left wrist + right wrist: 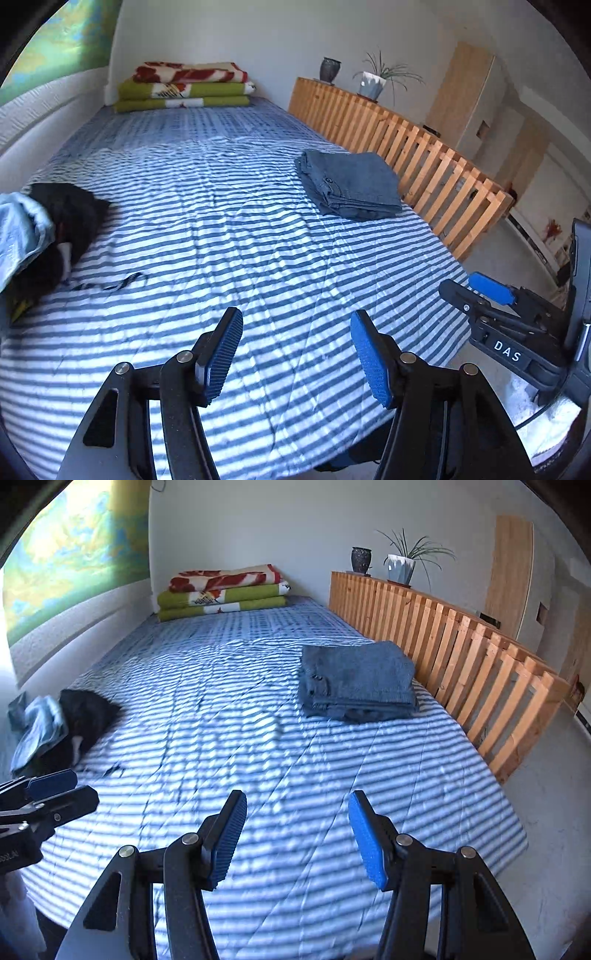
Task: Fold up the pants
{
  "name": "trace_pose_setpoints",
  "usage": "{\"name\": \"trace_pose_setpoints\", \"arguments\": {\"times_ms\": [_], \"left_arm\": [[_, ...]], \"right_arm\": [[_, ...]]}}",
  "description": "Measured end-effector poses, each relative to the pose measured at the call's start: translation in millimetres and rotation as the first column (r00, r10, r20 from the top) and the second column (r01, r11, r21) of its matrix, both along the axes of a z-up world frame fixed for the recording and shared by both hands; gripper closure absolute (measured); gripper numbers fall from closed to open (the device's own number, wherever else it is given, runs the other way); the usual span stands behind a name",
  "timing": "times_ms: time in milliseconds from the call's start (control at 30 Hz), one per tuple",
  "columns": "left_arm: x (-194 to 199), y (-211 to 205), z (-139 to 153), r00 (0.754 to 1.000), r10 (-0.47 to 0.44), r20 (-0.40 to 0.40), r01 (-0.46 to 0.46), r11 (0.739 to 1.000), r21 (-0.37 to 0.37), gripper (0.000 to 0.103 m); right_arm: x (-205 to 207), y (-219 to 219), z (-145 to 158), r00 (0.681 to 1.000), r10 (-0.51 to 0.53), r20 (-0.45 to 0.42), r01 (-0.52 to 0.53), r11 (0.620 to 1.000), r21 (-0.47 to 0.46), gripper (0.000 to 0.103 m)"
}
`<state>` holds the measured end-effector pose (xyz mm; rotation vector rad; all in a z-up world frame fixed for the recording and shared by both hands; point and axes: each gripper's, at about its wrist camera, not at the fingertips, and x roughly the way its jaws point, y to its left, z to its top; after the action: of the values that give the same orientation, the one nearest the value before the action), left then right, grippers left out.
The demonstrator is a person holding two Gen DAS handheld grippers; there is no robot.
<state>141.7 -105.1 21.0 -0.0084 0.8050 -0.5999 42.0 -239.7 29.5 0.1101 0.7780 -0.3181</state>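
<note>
Left wrist view looks down a long bed [229, 229] with a blue and white striped cover. At the far left edge lies a messy heap of clothes [44, 232], black and light blue, not folded. A thin dark strap [110, 285] lies on the cover just beside the heap. At the far end of the bed, against the wall, sits a stack of folded blankets [184, 86], red on top and green under it. Low in the middle, the left gripper [295, 354] has its two blue pads apart, with nothing between them, only the striped cover below. To the right of the middle, the folded pants [351, 184] lie in a neat blue square near the right edge of the bed, beside a wooden slat rail [424, 155]. On top of the rail stand a dark vase [330, 69] and a potted plant [373, 83]. At the far right, the right gripper [476, 291] pokes in from the side.

Right wrist view shows the same bed. A colourful map [74, 554] hangs on the left wall. The left gripper [48, 790] shows at the left edge. The right gripper [297, 834] has its pads apart too and holds nothing. The folded pants [358, 679] rest well ahead of it, touched by neither gripper.
</note>
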Motion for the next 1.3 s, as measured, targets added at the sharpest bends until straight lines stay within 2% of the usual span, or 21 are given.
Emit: {"name": "trace_pose_setpoints", "arguments": {"times_ms": [133,333,400,500,667,1300], "left_arm": [[-49.7,28.0,4.6,0.996,0.048,0.072,-0.050,0.998,0.030,0.038],[-101.3,45.6,5.4,0.995,0.060,0.084,-0.062,0.998,0.028,0.035],[-108.5,43.3,4.8,0.994,0.066,0.091,-0.070,0.997,0.037,0.035],[-118.7,46.8,6.7,0.994,0.065,0.086,-0.067,0.997,0.026,0.035],[-126.0,48.3,11.0,0.990,0.085,0.117,-0.091,0.995,0.044,0.030],[-87.9,18.4,-22.0,0.996,0.079,0.042,-0.083,0.991,0.102,0.030]], "right_arm": [[-34.8,19.0,2.6,1.000,-0.009,0.013,0.008,0.999,0.045,0.050],[-69.8,48.8,12.1,0.999,-0.013,0.038,0.013,1.000,-0.009,0.050],[-79.8,58.2,16.0,0.999,-0.007,0.048,0.009,0.999,-0.038,0.050],[-87.9,64.0,17.1,0.999,0.001,0.048,0.001,0.999,-0.033,0.050],[-93.0,68.9,14.0,0.999,0.009,0.048,-0.007,0.999,-0.036,0.050],[-72.9,45.5,-20.8,1.000,-0.017,-0.013,0.017,1.000,0.012,0.050]]}}
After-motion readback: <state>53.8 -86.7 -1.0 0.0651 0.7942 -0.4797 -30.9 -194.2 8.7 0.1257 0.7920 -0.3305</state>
